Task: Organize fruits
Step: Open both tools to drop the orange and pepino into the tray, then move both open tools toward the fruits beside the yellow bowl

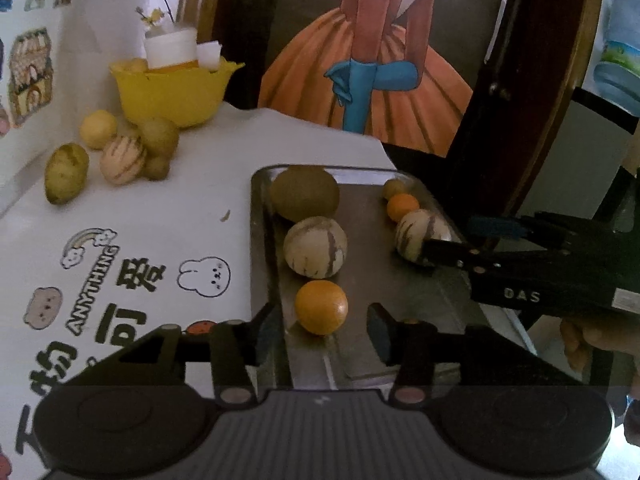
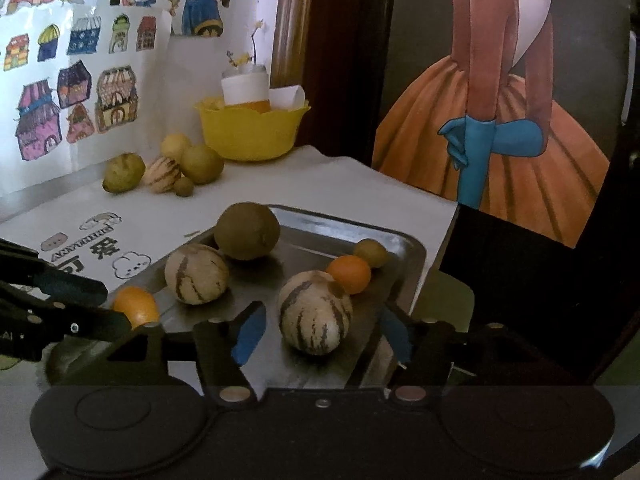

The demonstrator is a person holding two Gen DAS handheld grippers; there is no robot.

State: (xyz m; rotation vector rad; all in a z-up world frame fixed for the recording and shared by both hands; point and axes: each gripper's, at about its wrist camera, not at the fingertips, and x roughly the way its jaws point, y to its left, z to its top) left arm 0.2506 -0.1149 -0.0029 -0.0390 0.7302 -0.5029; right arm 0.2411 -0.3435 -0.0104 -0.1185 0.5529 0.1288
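Note:
A metal tray point(image 1: 260, 240) point(image 2: 416, 264) holds two rows of fruit. The left row is a brownish-green fruit point(image 1: 304, 194) point(image 2: 247, 231), a striped melon point(image 1: 315, 247) point(image 2: 196, 274) and an orange point(image 1: 321, 307) point(image 2: 136, 306). The right row is a small green fruit point(image 1: 394, 188) point(image 2: 372, 253), a small orange point(image 1: 403, 206) point(image 2: 349, 274) and a second striped melon point(image 1: 420, 236) point(image 2: 314, 312). My left gripper point(image 1: 322, 314) point(image 2: 108, 304) is open around the near orange, pads clear of it. My right gripper point(image 2: 324, 322) point(image 1: 460, 236) is open around the second striped melon, with gaps on both sides.
Several loose fruits point(image 1: 120, 152) point(image 2: 168, 168) lie at the back left by a yellow bowl point(image 1: 172, 96) point(image 2: 252, 132) holding a white jar. The white printed cloth point(image 1: 160, 220) ends just right of the tray. A hand point(image 1: 580, 340) holds the right gripper.

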